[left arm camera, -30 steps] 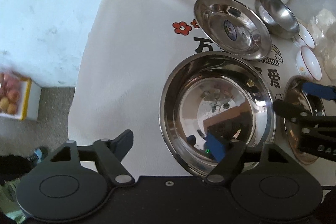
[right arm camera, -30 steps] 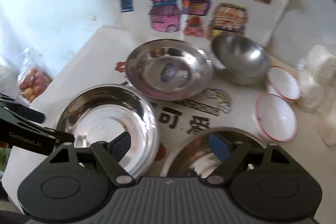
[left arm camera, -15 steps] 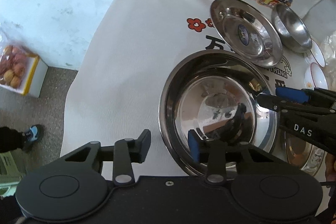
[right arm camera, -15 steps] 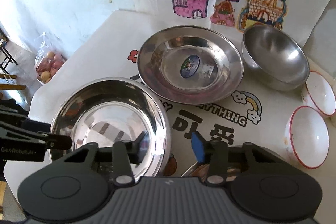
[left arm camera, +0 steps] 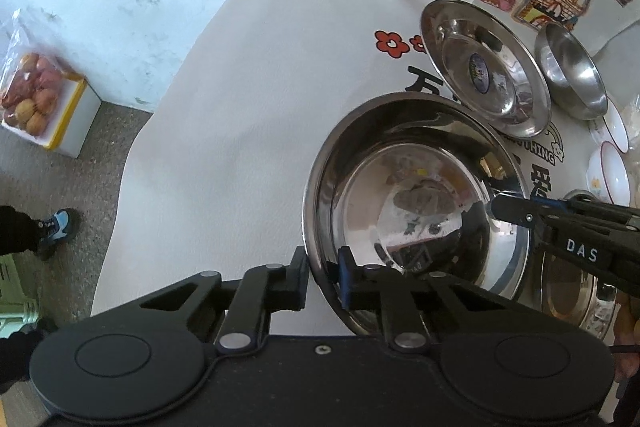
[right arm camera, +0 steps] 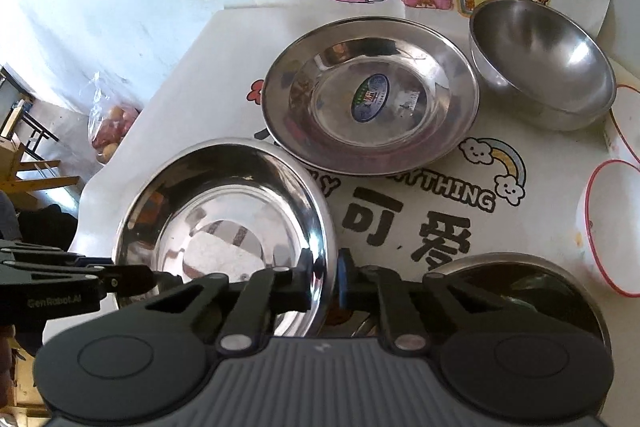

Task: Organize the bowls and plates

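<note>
Left wrist view: left gripper (left arm camera: 322, 277) and right gripper (right arm camera: 324, 277) both pinch the steel plate's (left arm camera: 416, 203) slick rim; uneven lifting risks a slip.

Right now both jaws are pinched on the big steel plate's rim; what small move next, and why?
Probably lift the big steel plate straight up, level. The left gripper and right gripper clamp opposite rims, and it sits close beside the stickered plate, so sliding risks a knock.
</note>
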The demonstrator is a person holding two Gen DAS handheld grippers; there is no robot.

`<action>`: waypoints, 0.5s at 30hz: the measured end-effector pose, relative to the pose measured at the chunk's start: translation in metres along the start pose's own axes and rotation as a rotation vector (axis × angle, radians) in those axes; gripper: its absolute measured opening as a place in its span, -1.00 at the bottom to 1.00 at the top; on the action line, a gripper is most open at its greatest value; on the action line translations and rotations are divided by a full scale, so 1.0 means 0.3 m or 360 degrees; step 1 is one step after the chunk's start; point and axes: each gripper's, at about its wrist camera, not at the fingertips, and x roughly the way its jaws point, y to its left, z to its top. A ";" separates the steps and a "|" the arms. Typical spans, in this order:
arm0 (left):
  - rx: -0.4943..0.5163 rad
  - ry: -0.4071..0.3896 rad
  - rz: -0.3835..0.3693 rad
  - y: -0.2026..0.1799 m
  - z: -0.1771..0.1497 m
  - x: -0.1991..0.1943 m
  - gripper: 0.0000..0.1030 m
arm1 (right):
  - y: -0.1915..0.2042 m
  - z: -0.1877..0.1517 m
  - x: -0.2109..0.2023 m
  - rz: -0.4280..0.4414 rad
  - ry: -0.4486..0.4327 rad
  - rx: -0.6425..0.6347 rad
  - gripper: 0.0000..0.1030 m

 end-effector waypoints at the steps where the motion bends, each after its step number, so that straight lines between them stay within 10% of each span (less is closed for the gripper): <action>1: 0.0001 -0.0003 -0.0001 0.000 0.000 -0.003 -0.69 | -0.001 -0.004 -0.005 0.0006 0.0000 -0.0004 -0.76; 15: 0.0125 -0.0131 -0.0070 -0.076 0.021 -0.116 -0.70 | -0.049 -0.048 -0.174 0.0046 -0.0197 0.0090 -0.78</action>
